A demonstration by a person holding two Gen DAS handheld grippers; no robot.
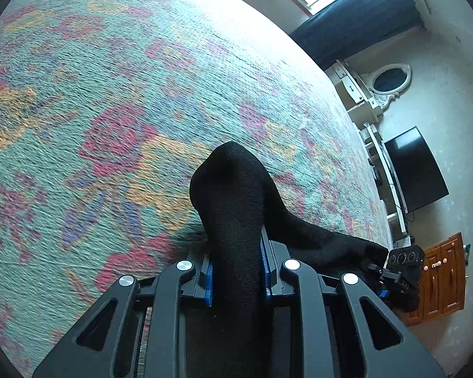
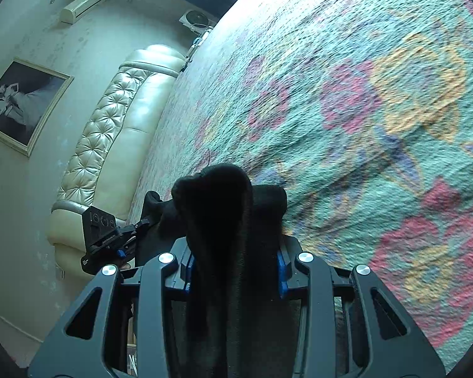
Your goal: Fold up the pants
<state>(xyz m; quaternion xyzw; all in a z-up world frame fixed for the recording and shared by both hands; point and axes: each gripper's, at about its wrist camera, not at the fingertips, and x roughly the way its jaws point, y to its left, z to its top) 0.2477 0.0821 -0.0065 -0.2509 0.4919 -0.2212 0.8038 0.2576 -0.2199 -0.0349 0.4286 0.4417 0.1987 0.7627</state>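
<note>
The black pants (image 1: 233,195) are held up above a bed with a floral teal, pink and orange cover (image 1: 110,94). My left gripper (image 1: 236,271) is shut on a bunched edge of the pants, and the fabric runs off to the right toward the other gripper (image 1: 403,267). In the right wrist view my right gripper (image 2: 235,267) is shut on another bunch of the black pants (image 2: 217,201). The left gripper (image 2: 104,236) shows at the left, with fabric stretched between the two. The fingertips are hidden by cloth.
The bed cover (image 2: 362,110) fills most of both views. A cream tufted headboard (image 2: 110,132) and a framed picture (image 2: 22,104) stand at the left. A TV (image 1: 416,170), a white dresser with an oval mirror (image 1: 388,78) and a wooden cabinet (image 1: 441,277) line the right wall.
</note>
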